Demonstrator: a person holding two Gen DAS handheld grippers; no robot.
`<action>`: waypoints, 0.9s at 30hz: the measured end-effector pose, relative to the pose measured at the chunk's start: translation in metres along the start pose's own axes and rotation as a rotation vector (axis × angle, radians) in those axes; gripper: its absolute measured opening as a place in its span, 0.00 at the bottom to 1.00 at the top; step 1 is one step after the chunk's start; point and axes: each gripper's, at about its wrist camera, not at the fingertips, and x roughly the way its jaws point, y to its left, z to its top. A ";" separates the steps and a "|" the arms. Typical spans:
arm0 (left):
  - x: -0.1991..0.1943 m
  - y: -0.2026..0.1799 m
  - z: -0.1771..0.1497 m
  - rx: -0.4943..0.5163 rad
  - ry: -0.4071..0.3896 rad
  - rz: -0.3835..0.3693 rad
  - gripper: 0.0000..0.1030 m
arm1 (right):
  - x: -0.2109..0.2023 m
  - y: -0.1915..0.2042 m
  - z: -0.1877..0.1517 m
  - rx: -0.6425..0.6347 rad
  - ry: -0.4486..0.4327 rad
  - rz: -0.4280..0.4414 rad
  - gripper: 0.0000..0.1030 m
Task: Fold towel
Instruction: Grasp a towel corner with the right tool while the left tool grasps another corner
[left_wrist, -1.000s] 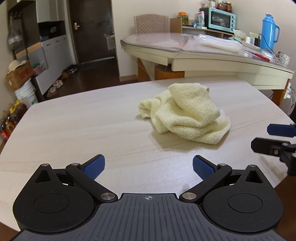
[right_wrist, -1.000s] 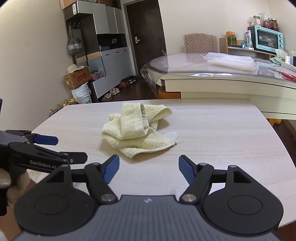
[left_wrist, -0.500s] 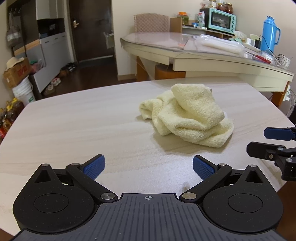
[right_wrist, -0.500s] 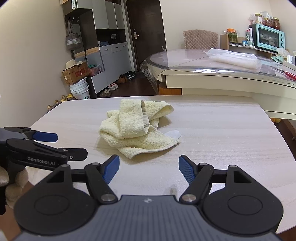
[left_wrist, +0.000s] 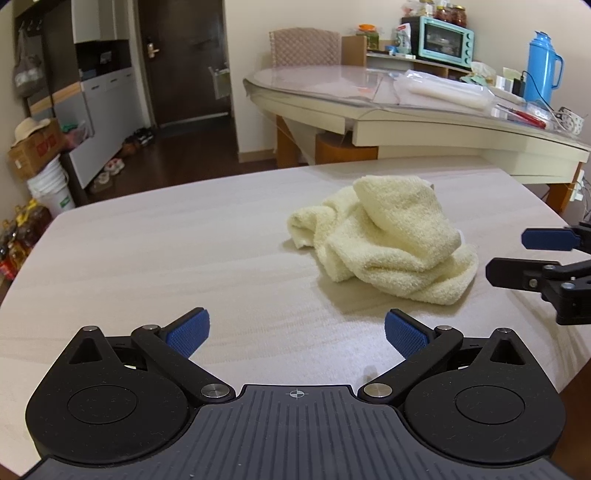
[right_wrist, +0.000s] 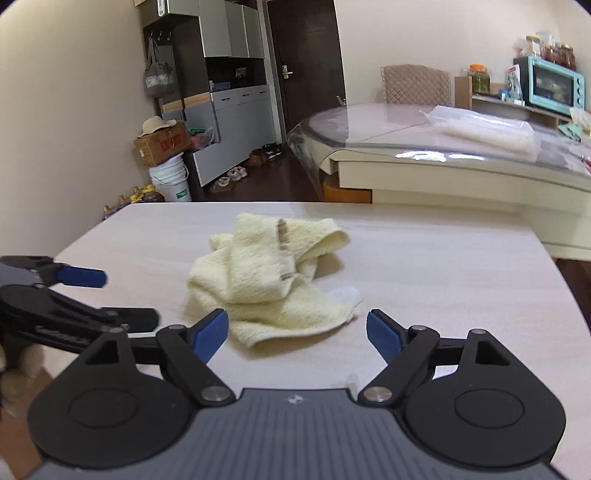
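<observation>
Towel (left_wrist: 384, 240) lay crumpled in a loose pale-yellow heap on the light wooden table (left_wrist: 147, 258), unfolded, with one thick fold draped over the top and a small white tag poking out at its near right edge in the right wrist view. Compared with a second earlier, the heap itself looked unchanged in shape and place.

The right gripper (right_wrist: 295, 332) had crept closer to the cloth: the towel's near edge now sat right in front of its blue pads, where before there had been bare table between them. Its jaws were opening, wider than a moment ago, with nothing pinched between them. In the left wrist view its fingers (left_wrist: 517, 273) reached further in from the right edge than before, near the towel but apart from it.

The left gripper (left_wrist: 295, 336) had barely budged, jaws spread wide and empty over bare table, the towel well ahead and to the right.
</observation>
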 end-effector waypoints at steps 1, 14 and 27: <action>0.001 0.001 0.002 0.002 -0.001 0.000 1.00 | 0.007 -0.002 0.002 -0.005 0.011 -0.007 0.80; 0.016 0.008 0.031 0.063 -0.041 -0.068 1.00 | 0.055 -0.016 0.014 -0.118 0.110 0.016 0.40; 0.035 -0.033 0.068 0.312 -0.049 -0.347 0.96 | 0.012 -0.006 0.001 -0.160 0.036 0.039 0.12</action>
